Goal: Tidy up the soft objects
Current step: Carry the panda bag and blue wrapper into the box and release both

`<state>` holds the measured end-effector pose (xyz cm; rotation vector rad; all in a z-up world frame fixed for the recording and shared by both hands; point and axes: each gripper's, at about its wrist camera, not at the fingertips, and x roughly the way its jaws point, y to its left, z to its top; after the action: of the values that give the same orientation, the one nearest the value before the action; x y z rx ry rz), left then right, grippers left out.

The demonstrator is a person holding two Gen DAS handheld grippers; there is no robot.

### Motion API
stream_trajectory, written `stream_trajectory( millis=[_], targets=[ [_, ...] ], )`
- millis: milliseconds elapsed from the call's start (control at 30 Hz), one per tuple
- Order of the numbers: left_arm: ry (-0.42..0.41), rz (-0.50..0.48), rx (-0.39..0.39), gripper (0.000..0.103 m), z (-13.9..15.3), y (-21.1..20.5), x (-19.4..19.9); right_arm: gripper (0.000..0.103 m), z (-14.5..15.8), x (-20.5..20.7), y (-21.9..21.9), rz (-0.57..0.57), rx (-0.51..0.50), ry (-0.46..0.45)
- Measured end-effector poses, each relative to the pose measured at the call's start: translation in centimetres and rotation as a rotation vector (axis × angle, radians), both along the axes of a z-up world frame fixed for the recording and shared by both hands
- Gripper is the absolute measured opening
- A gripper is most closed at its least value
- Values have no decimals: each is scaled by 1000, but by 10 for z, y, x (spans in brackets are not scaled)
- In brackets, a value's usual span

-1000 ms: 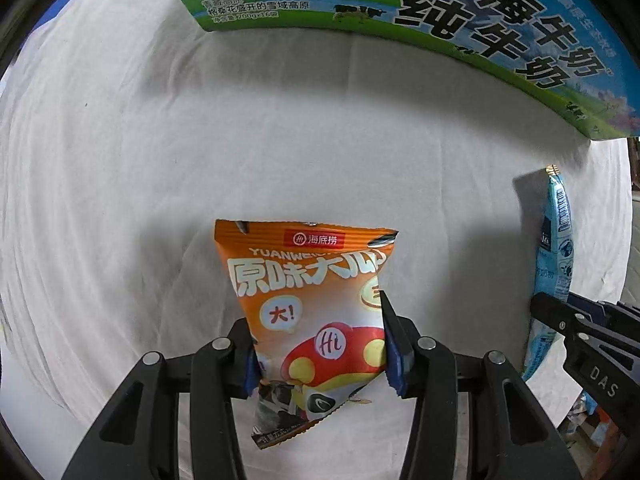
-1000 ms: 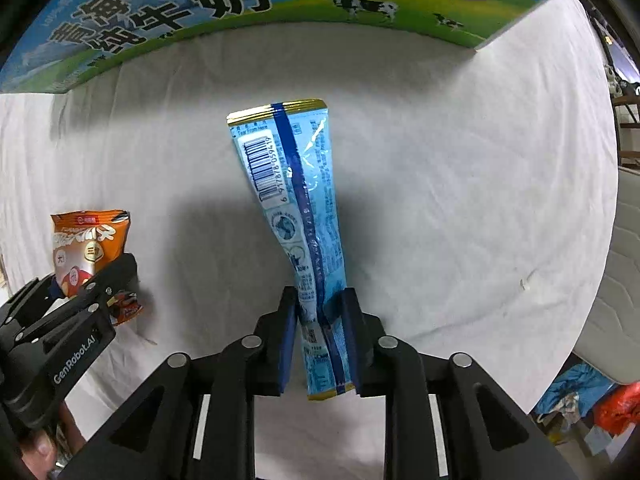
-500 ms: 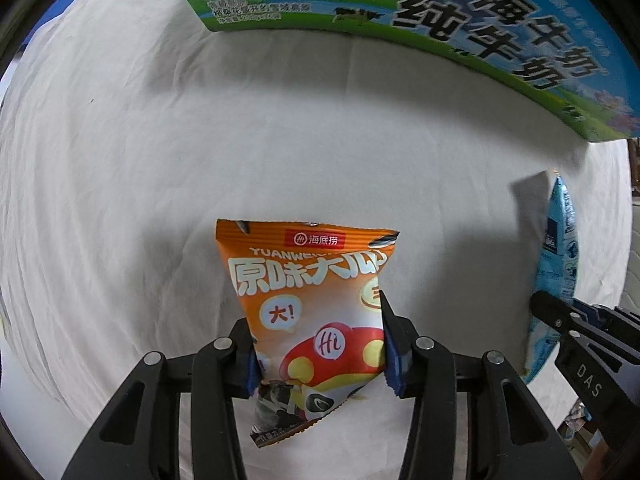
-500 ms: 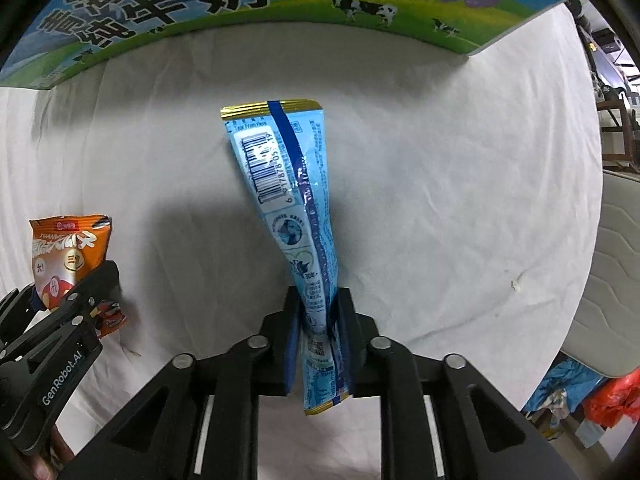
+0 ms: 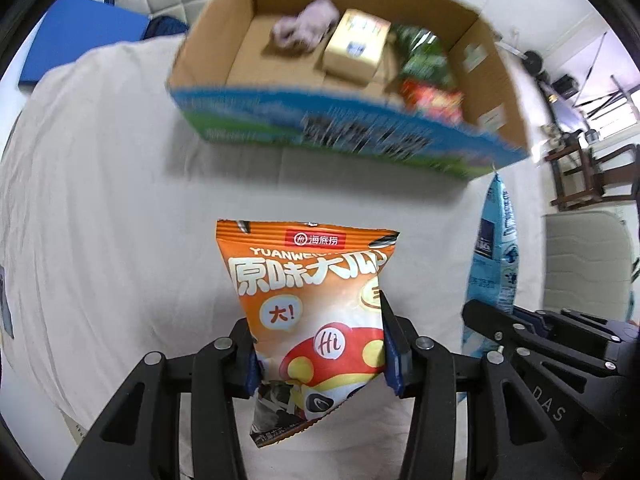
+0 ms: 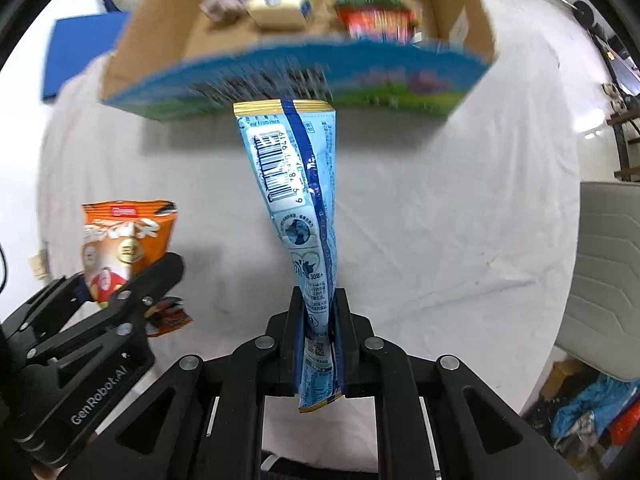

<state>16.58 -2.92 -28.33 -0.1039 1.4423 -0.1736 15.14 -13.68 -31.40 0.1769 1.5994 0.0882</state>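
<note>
Left gripper clamped on the lower part of an orange snack bag, held upright above the white-clothed surface. Right gripper pinched tight on the lower end of a long blue packet, also lifted clear. Ahead, near the far edge, an open cardboard box, blurred, with a tan package and other items inside.

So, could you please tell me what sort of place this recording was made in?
Probably a lived-in room used as a workspace, not a lab: a white cloth covers the work surface, padded white cushions sit beside it, and dark wooden furniture stands behind the cardboard box.
</note>
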Motion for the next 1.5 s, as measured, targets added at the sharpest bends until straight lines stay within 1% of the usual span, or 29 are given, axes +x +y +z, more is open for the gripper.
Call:
stream_trajectory(
  millis=[100,133,267,367,433,533,600,733,833,1000,1133,1267,1400,1500],
  targets=[
    [-44,-5,-29,43,30,2,8,13,36,7,-2,-6,37,-55],
    [-58,-5,-37,43,39,4,13,13,43,6,-3,-8,45,-69],
    [-125,3,-51,43,73,5,37,13,95,34,-13,-20,89,-142],
    [-157,16,-52,43,85,8,64,13,115,62,-18,-36,98,-181],
    [-172,30,-41,43,89,12,87,13,118,80,-19,-50,97,-196],
    [-172,42,-29,43,87,17,116,13,121,108,-21,-84,84,-213],
    [-166,49,-5,43,82,21,135,13,117,126,-21,-109,84,-205],
    [-123,59,-2,43,66,26,170,13,97,166,-24,-168,84,-175],
    [-79,70,3,43,47,30,192,13,73,192,-26,-203,85,-147],
    [-8,84,23,43,8,33,221,13,38,220,-22,-226,58,-100],
    [51,86,28,43,-23,35,233,13,8,235,-22,-248,30,-69],
    [91,81,30,43,-44,35,237,13,-14,243,-19,-259,19,-45],
    [123,82,27,44,-59,38,239,13,-37,247,-18,-267,29,-9],
    [141,74,22,45,-65,37,238,14,-49,246,-17,-264,31,11]
  ],
)
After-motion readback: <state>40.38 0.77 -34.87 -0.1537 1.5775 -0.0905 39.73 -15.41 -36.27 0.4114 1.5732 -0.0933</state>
